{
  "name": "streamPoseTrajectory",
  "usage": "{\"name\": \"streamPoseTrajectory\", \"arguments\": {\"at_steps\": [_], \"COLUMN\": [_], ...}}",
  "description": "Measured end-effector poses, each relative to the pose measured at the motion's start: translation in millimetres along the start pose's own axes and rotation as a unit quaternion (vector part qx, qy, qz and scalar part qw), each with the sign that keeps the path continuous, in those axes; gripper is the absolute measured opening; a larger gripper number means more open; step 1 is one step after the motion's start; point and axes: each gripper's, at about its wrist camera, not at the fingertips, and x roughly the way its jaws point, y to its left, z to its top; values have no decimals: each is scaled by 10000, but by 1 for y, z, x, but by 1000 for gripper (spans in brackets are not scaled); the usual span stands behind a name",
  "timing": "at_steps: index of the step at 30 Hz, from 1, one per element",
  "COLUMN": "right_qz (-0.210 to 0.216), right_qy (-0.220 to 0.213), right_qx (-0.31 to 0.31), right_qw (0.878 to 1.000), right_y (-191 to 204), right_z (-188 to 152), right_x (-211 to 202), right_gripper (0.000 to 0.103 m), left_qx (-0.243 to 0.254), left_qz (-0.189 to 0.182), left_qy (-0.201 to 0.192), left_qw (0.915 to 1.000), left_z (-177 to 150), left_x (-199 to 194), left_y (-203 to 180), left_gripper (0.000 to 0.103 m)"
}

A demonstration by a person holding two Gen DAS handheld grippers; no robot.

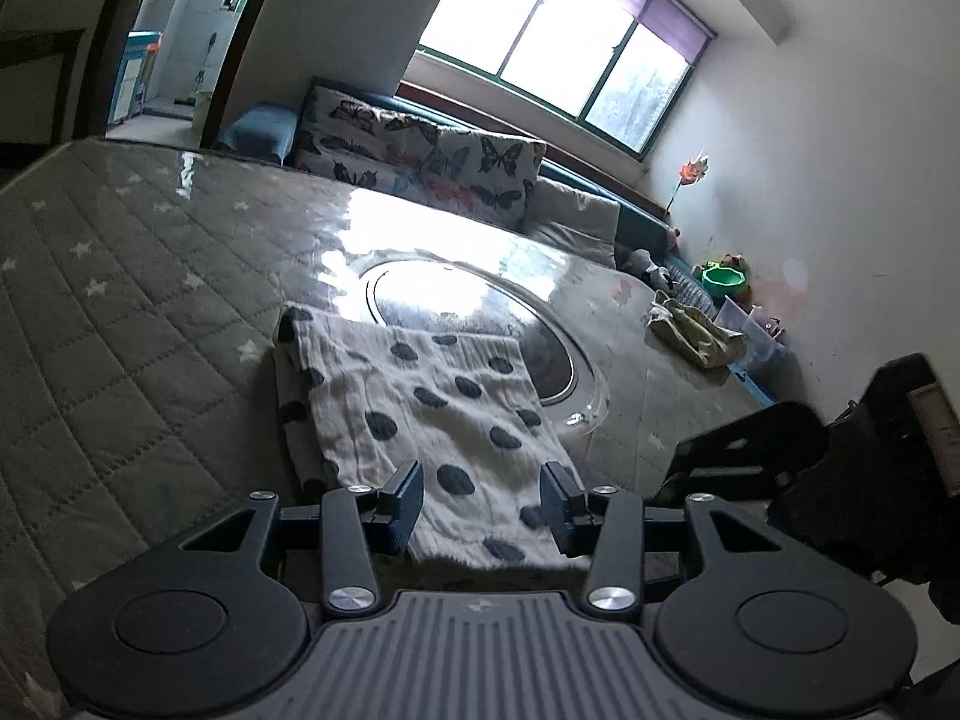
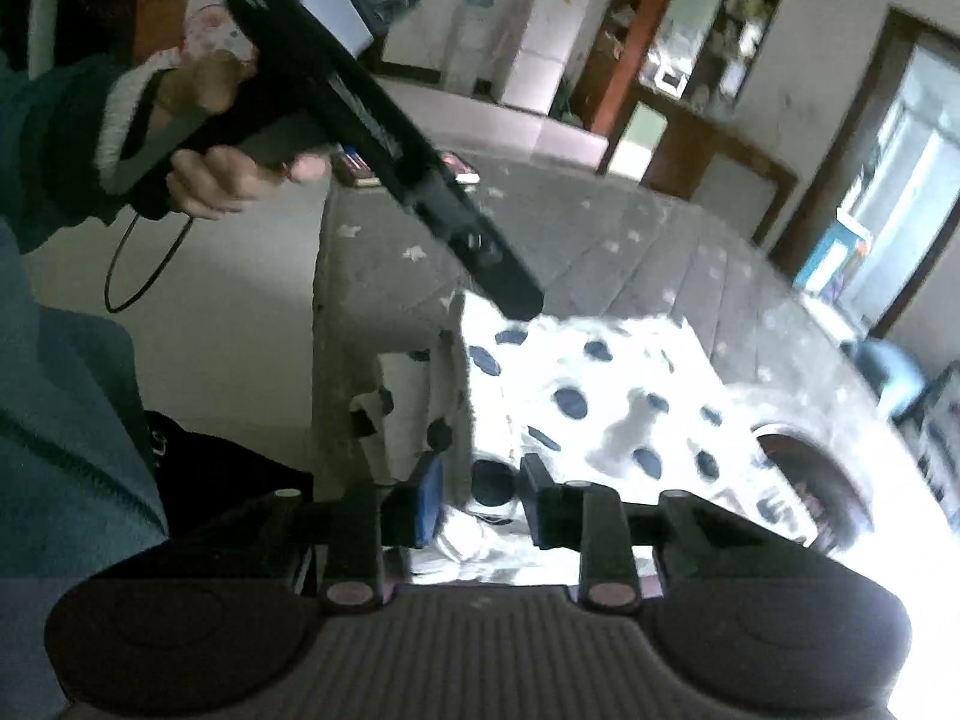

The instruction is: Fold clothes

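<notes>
While the spotted cloth (image 1: 444, 420) is lying folded on the quilted surface (image 1: 138, 312), I am holding both the left gripper (image 1: 480, 501) and right gripper (image 2: 480, 495) over its near edge, fingers spread, gripping nothing.

- Two hand-held grippers: the left hand-held gripper (image 1: 482, 501) and the right hand-held gripper (image 2: 480, 501), each with two fingers set apart.
- One spotted cloth (image 1: 420, 414) on one quilted table (image 1: 138, 312).
- One round glass plate (image 1: 480, 300) at the table's middle.
- One yellow-green garment (image 1: 696, 330) near the far edge.
- One butterfly-print cushion (image 1: 420, 150), one blue cushion (image 1: 261, 132) and one grey cushion (image 1: 576, 216) on one bench (image 1: 642, 225) under one window (image 1: 570, 48).
- One green bowl (image 1: 723, 281).
- One hand (image 2: 216, 177) in the right wrist view.
</notes>
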Motion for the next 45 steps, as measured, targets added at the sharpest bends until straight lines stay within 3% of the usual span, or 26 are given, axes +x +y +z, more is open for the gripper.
{"name": "streamPoseTrajectory", "arguments": {"at_steps": [5,7,15,23,27,31,36,40,45], "right_qz": [-14,-44,-137,-20,21,86,-155,-419,-763], "right_qy": [-17,-77,59,147,118,-56,-226,-166,87], "right_qx": [200,212,54,-384,-345,-52,421,945,1581], "right_qw": [9998,9997,9999,9992,9993,9999,9987,9945,9844], "right_y": [-8,-10,-8,6,2,-11,-40,-69,-106], "right_z": [1,2,8,14,15,20,28,32,31], "right_x": [-4,-11,-15,17,16,7,9,32,74], "right_gripper": [15,3,3,3,5,7,8,9,15], "left_qx": [84,110,129,182,189,196,205,310,473], "left_qz": [-36,-74,-174,-212,-168,-124,-69,-149,-227], "left_qy": [-64,-69,1,392,388,385,381,311,580], "left_qw": [9999,9999,9998,9988,9989,9990,9990,9989,9969], "left_z": [6,8,15,2,1,0,-1,7,5], "left_x": [0,2,13,27,24,21,18,26,48], "left_y": [-4,-6,-8,-5,-3,-2,-1,-10,-21], "left_gripper": [48,49,49,49,49,49,50,50,50]}}
